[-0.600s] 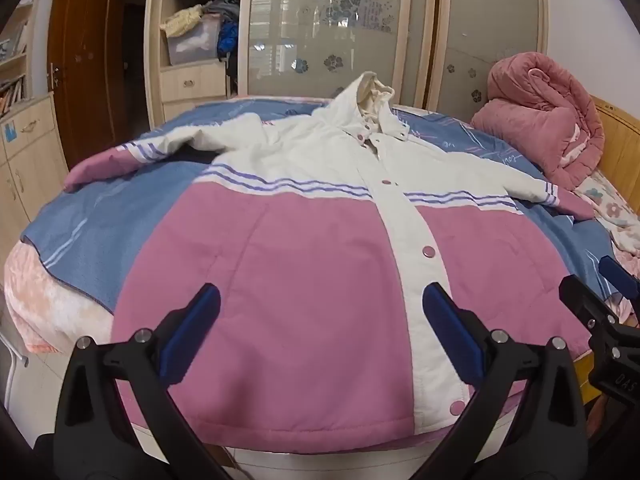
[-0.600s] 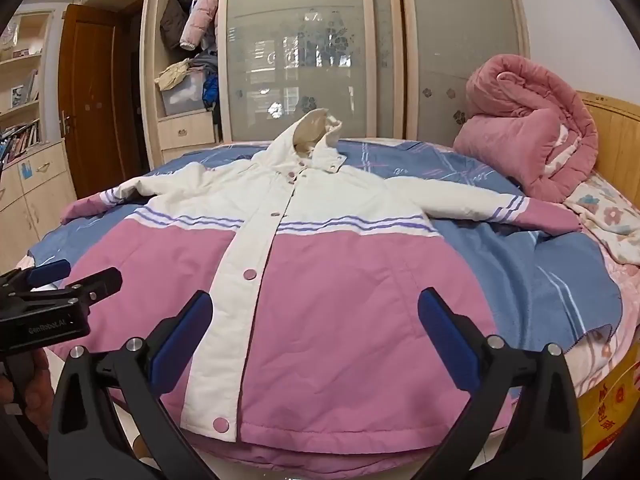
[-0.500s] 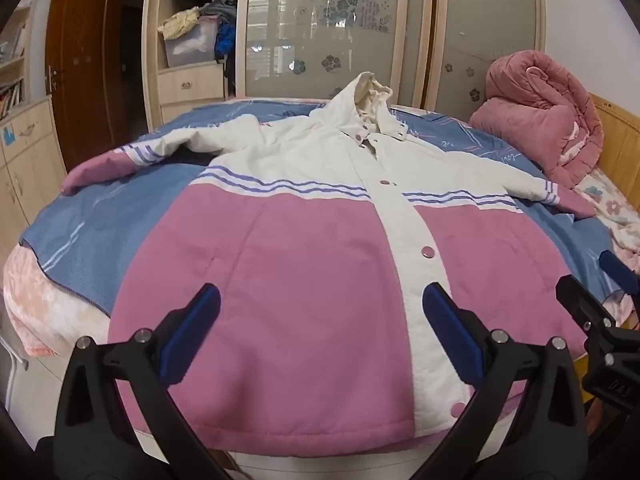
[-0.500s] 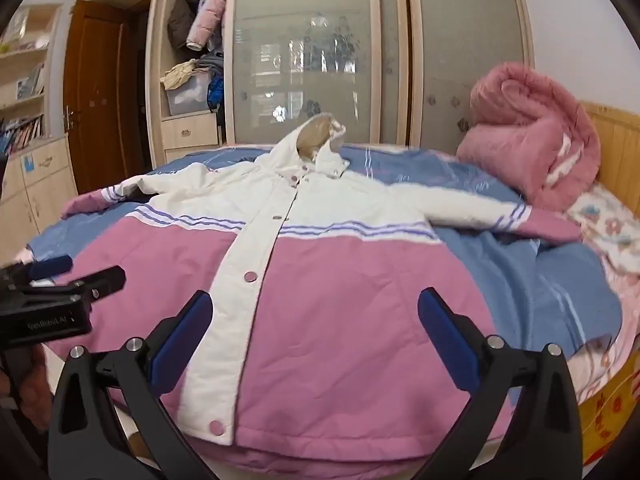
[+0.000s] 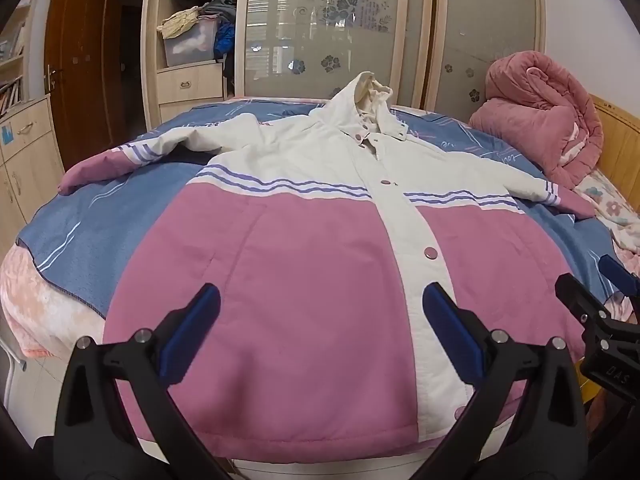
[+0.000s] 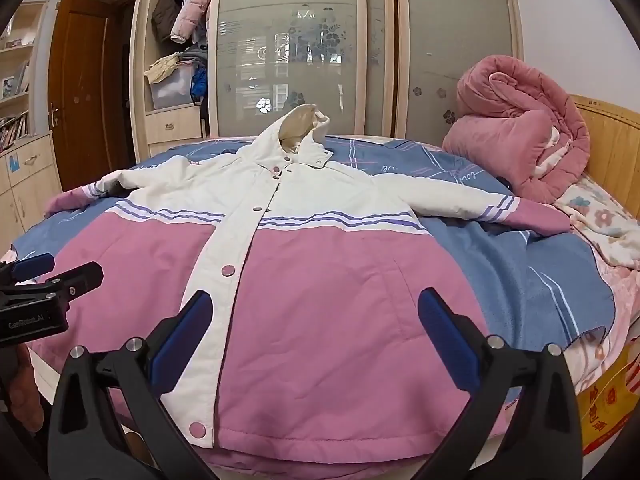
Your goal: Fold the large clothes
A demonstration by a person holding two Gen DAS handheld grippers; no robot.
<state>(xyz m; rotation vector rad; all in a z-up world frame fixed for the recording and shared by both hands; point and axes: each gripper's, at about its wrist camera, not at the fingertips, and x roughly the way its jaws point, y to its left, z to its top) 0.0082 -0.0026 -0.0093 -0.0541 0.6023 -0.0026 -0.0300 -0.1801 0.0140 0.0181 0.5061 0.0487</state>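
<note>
Two black tongs with blue pads, left tongs (image 5: 318, 330) and right tongs (image 6: 314, 330), hang wide apart, holding nothing, above the hem of the puffy pink-and-white hooded coat (image 5: 304, 264). It lies flat on the blue-sheeted bed (image 5: 80, 236), unfolded. Next job, probably: grab a sleeve. Glass-door wardrobe (image 6: 304, 48) stands behind.

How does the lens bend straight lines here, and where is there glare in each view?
Left wrist view: wardrobe doors bow outward, dark vignette at the corners, lamp reflections on the glass. Right wrist view: same barrel bending, brighter reflections on the doors; jacket evenly lit, sharp.
</note>
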